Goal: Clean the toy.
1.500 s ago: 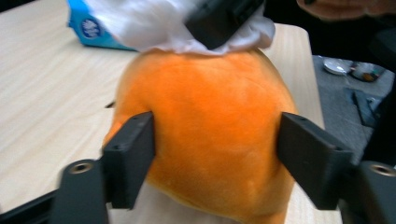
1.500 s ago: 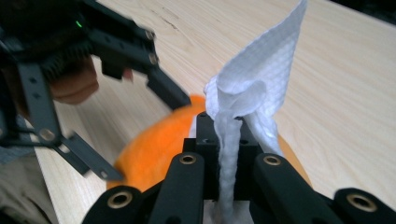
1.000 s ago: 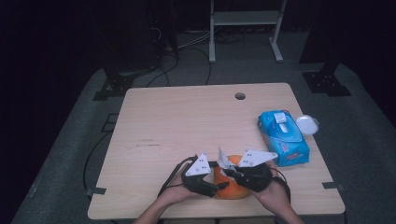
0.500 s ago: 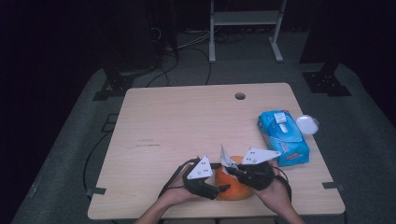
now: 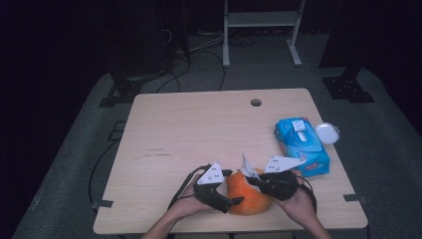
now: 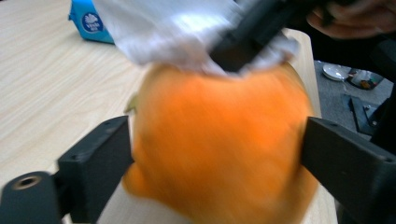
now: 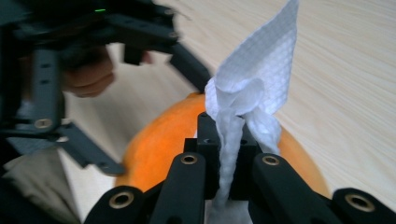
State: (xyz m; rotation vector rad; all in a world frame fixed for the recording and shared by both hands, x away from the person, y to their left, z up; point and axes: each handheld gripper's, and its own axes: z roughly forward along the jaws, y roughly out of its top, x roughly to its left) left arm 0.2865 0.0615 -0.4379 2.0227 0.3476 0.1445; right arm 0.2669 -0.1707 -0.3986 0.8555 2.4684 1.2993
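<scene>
The ball [image 5: 249, 196] low in the middle of the high view is bright orange all over. The wipe [image 7: 254, 100] on top of it is white with a tiny bumpy grid pattern. Both claws are black, the left claw [image 5: 234, 201] and the right claw [image 5: 254, 181], and each has a pale grey plate on top. The desk [image 5: 199, 129] is light tan wood with thin streaks. The pack [image 5: 301, 144] at the right is blue with a white lid.

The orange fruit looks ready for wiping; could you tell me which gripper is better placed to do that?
Right. The right gripper is shut on the white wipe just above the orange fruit, while the left gripper clamps the fruit steady.
</scene>
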